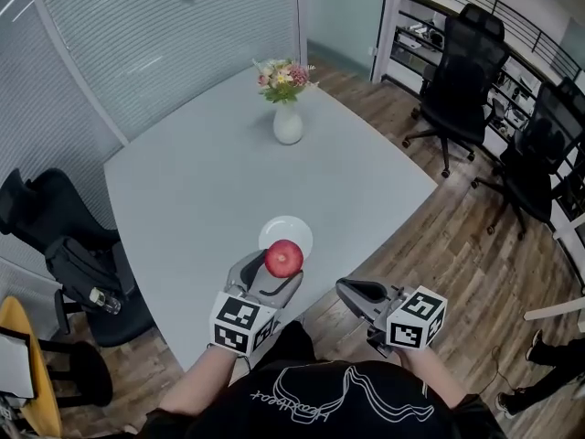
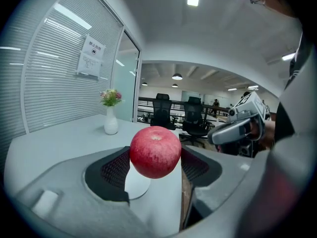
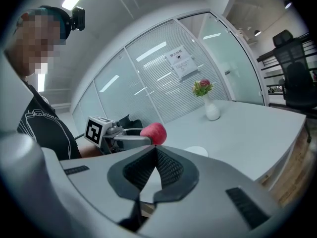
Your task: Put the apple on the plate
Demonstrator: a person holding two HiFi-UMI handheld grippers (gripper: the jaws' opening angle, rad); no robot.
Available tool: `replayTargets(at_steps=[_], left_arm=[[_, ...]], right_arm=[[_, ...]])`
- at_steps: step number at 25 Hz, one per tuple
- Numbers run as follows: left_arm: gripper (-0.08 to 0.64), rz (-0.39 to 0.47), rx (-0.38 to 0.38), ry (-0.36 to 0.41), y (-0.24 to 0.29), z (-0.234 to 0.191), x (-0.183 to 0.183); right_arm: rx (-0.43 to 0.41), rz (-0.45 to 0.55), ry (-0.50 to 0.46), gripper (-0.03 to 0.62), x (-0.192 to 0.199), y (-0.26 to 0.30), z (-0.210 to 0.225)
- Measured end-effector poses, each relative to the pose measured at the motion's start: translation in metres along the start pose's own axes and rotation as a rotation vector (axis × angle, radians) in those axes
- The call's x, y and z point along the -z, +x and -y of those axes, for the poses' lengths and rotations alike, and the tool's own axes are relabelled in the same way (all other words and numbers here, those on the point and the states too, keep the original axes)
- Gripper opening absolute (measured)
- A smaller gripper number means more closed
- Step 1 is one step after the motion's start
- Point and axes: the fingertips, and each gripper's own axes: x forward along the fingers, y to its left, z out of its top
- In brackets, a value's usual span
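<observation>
Pinching the apple [image 1: 284, 257] at its sides, the left gripper [image 1: 279, 269] is holding it aloft over the white plate [image 1: 294, 228] — red, speckled, stem dimple up, and covering the plate's near rim. The right gripper [image 3: 155, 150] is hanging pressed together, empty — beyond the table's [image 1: 201, 181] near edge.

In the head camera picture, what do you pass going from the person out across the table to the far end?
Left gripper holding the apple → plate → vase with flowers.
</observation>
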Motion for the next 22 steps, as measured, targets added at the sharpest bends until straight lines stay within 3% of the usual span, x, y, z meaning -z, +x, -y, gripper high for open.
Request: replayTargets(at_steps=[9,22], left_arm=[[0.330,-0.023,-0.007,0.060,0.044,-0.022,0.024],[0.330,-0.122,-0.039,0.073,0.097,-0.059,0.075]], right_arm=[[0.036,-0.030,0.043,0.008,0.010,0.006,0.027],[0.068,-0.051,0.111,0.008,0.025,0.006,0.057]])
